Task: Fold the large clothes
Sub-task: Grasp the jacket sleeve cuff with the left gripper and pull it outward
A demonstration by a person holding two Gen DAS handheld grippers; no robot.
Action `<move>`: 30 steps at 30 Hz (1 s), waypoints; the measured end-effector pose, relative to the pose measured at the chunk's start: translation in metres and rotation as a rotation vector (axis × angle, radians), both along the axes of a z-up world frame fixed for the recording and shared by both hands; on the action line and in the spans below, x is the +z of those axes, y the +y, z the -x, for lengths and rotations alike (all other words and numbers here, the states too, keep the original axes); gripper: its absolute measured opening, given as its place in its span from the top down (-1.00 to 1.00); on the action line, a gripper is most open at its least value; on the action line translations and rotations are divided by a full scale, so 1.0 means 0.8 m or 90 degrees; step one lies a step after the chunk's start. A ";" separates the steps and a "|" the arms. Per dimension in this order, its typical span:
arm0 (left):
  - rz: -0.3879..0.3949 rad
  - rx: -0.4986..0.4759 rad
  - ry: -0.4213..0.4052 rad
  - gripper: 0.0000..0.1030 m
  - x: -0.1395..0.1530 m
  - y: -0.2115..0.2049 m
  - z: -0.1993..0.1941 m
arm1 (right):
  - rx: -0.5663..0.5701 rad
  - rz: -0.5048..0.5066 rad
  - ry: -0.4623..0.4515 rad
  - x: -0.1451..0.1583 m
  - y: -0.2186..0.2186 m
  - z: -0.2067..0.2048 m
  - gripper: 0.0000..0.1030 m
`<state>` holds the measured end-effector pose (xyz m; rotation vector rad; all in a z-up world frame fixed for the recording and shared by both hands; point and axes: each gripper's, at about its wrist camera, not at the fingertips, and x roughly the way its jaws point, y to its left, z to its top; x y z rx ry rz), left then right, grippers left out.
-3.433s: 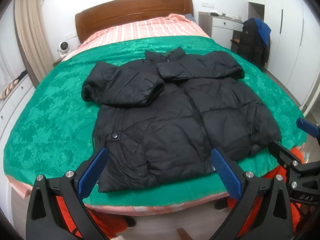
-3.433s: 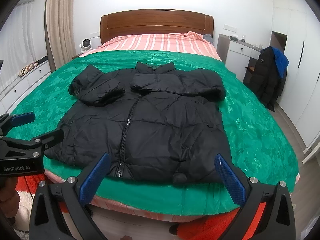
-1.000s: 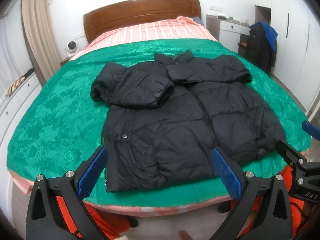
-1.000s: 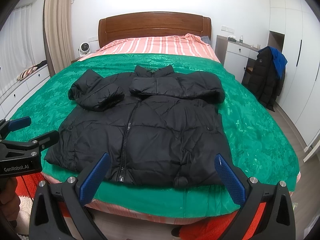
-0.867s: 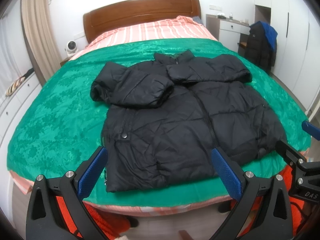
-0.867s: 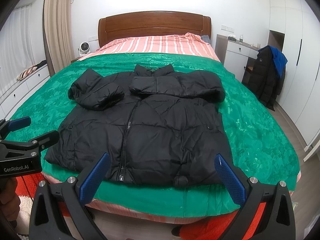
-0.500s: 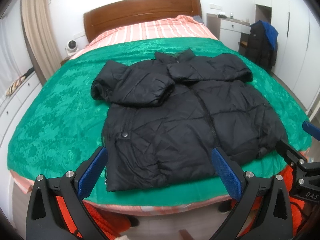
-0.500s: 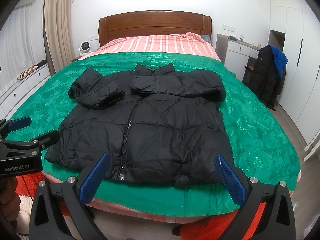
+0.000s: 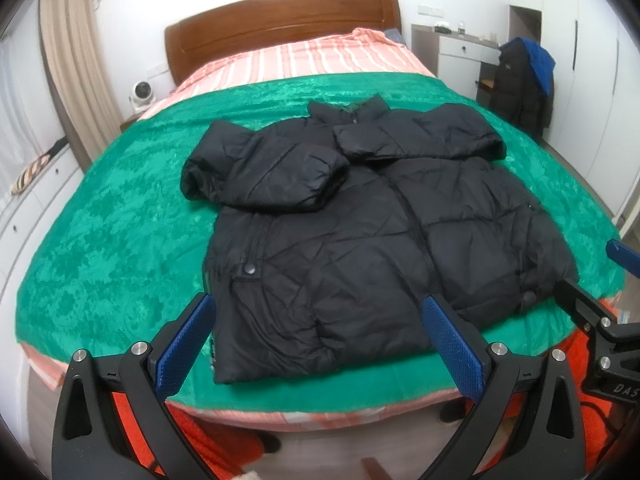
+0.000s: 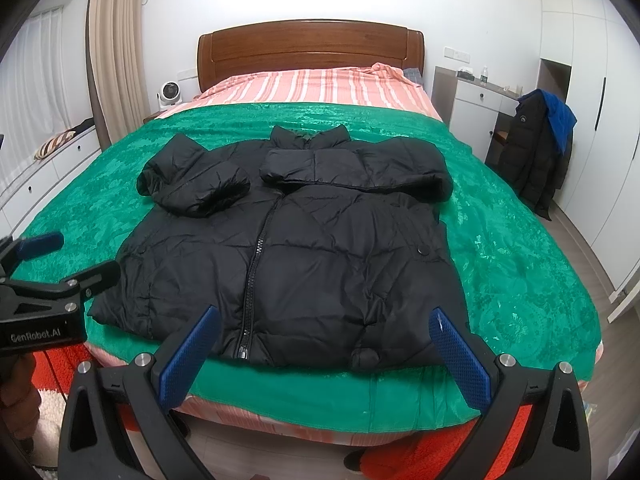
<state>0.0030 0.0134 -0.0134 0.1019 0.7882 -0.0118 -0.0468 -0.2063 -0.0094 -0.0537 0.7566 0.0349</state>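
While the black jacket [image 10: 288, 252] lies zipped on the bed [image 10: 520, 264], both grippers' jaws gape wide.

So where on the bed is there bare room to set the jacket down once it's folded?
Bare green blanket runs along the jacket's right side to the bed edge, and a wider patch lies on its left. The striped sheet by the headboard is bare too. The near edge is crowded: the hem reaches almost to it.

black puffer jacket [image 10: 304, 248] lies zipped, front up, sleeves folded in.
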 end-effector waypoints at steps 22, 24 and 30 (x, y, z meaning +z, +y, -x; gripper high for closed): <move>0.014 -0.066 0.119 0.51 -0.094 0.066 -0.287 | -0.041 0.009 0.003 -0.012 -0.035 0.017 -1.00; 0.092 -0.019 0.075 0.61 -0.043 0.127 -0.263 | -0.056 -0.001 0.012 -0.019 -0.046 0.014 -1.00; 0.257 0.223 -0.037 0.69 0.041 0.369 -0.175 | -0.060 -0.027 0.031 -0.034 -0.048 0.001 -1.00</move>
